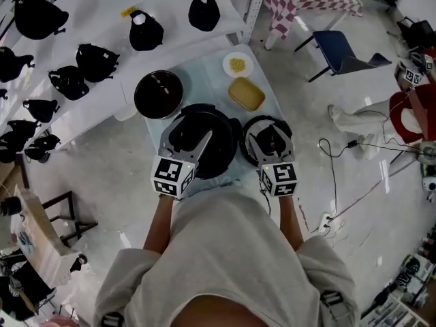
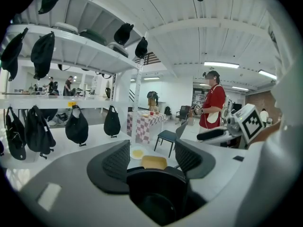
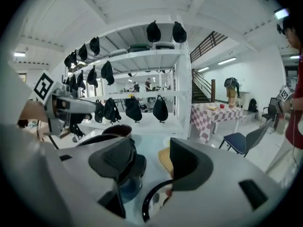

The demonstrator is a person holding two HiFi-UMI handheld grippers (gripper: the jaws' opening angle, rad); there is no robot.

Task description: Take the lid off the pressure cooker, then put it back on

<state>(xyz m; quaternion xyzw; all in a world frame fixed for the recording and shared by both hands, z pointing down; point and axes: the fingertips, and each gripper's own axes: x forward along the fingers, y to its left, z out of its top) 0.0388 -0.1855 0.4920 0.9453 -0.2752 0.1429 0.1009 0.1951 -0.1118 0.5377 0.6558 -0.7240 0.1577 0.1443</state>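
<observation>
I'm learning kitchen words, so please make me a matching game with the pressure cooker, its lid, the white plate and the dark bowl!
Things:
1 pressure cooker
2 lid
3 white plate
4 dark bowl

Places:
A holds yellow food
B below the right gripper
C farthest left
D below the left gripper

Pairs: 1-D, 2-B, 3-A, 4-C

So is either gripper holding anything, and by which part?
Right gripper: nothing; jaws open, lid knob between them. Left gripper: jaws flank a black part of the cooker; a grip cannot be told.
</observation>
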